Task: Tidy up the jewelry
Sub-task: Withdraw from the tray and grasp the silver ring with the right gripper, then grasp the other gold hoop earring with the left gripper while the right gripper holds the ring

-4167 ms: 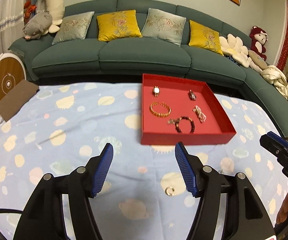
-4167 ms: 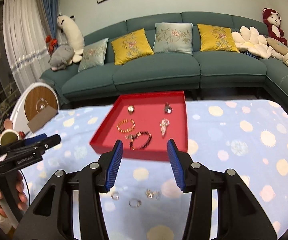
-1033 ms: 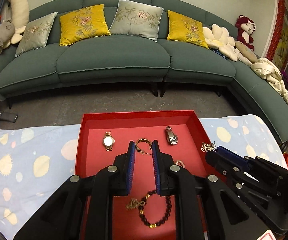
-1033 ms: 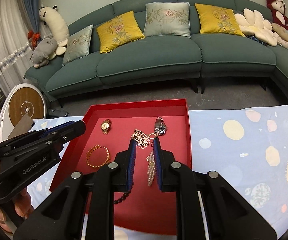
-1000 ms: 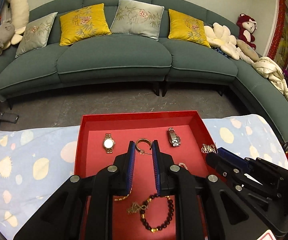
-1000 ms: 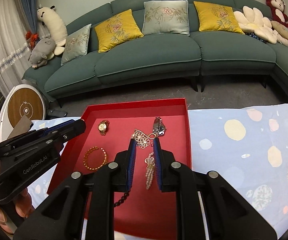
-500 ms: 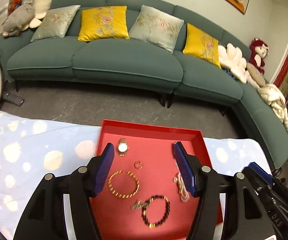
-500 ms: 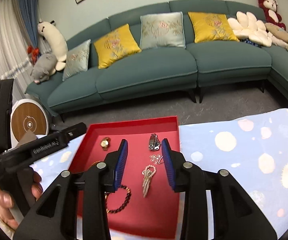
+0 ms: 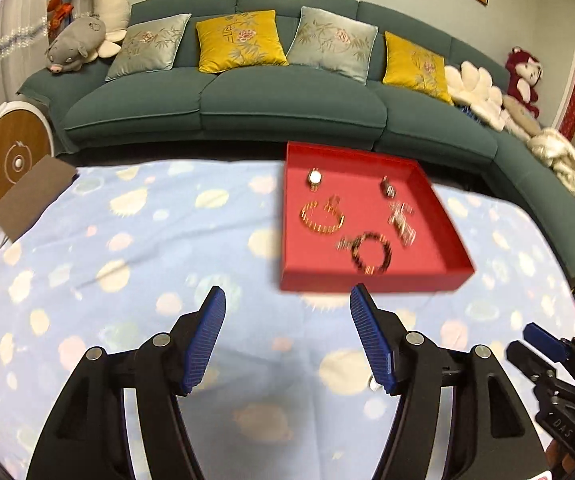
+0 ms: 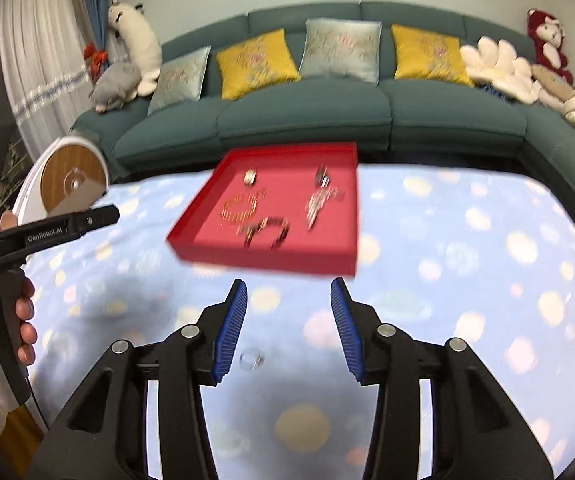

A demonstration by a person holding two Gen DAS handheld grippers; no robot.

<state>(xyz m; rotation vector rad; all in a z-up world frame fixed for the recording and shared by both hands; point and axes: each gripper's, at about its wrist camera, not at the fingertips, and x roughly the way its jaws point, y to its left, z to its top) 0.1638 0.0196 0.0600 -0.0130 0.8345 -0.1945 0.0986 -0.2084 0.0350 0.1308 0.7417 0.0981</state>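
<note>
The red tray (image 9: 367,283) sits at the far side of the blue dotted cloth and holds a gold watch (image 9: 314,178), a silver watch (image 9: 387,189), a gold bangle (image 9: 321,217), a dark bead bracelet (image 9: 370,252) and a pearl piece (image 9: 401,222). My left gripper (image 9: 287,296) hangs over the cloth on the near side of the tray, its jaws opening, nothing between them. My right gripper (image 10: 289,286) is also short of the tray (image 10: 263,258), jaws opening and empty. A small ring (image 10: 250,359) lies on the cloth under the right gripper. Both views are blurred.
A green sofa (image 9: 287,104) with cushions runs behind the table. A round white and wood disc (image 9: 11,160) and a brown card (image 9: 31,196) stand at the left edge. A hand (image 10: 23,320) holds the left gripper's handle. Another small ring (image 9: 373,384) lies by the left gripper's right finger.
Both grippers have drawn back from over the tray to the near cloth and their jaws have spread apart. The small pieces they held now lie in the tray.
</note>
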